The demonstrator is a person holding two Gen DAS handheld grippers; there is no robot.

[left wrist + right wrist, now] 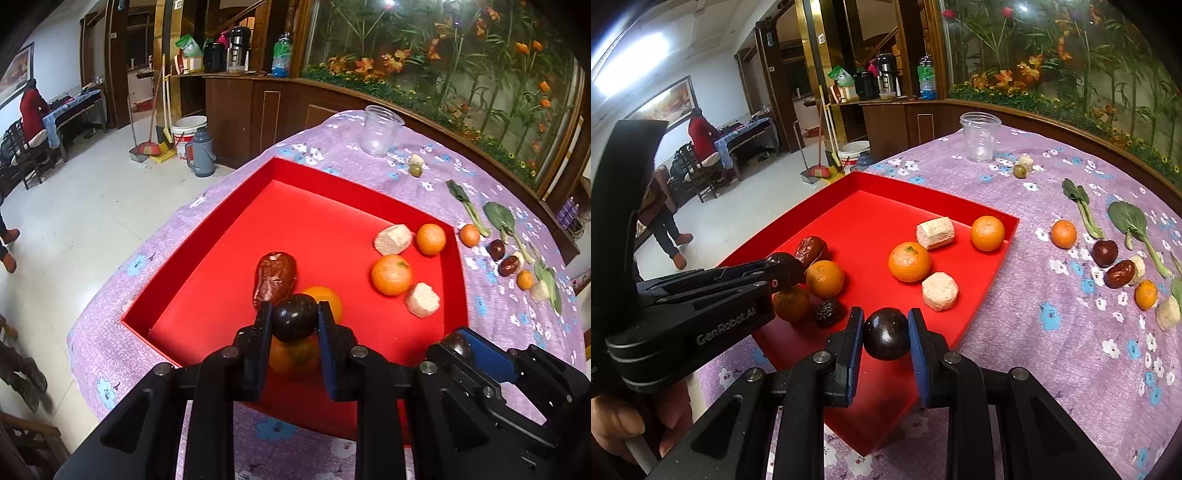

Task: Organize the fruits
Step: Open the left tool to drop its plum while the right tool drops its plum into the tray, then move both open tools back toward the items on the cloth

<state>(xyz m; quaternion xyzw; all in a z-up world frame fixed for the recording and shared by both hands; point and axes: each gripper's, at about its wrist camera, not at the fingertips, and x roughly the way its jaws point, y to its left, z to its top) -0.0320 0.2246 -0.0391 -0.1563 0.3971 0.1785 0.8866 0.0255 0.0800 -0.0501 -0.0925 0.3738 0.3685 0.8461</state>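
A red tray point(207, 240) point(993, 266) lies on the purple flowered tablecloth. My left gripper point(294, 321) is shut on a dark plum point(294, 322), held over the tray's near side above oranges point(327, 299) and beside a red date point(275, 277). It also shows in the right wrist view point(785, 264). My right gripper point(886, 334) is shut on another dark plum point(886, 334), over the tray's near right part. It also shows in the left wrist view point(456, 343). The tray holds oranges point(909, 261), pale cut chunks point(940, 291) and a wrinkled dark fruit point(828, 313).
On the cloth right of the tray lie an orange point(1063, 233), a plum point(1104, 253), a red date point(1120, 274), a small orange point(1145, 294), pale chunks and green leaves point(1128, 219). A clear plastic cup point(979, 136) and a green fruit point(1019, 171) stand farther back.
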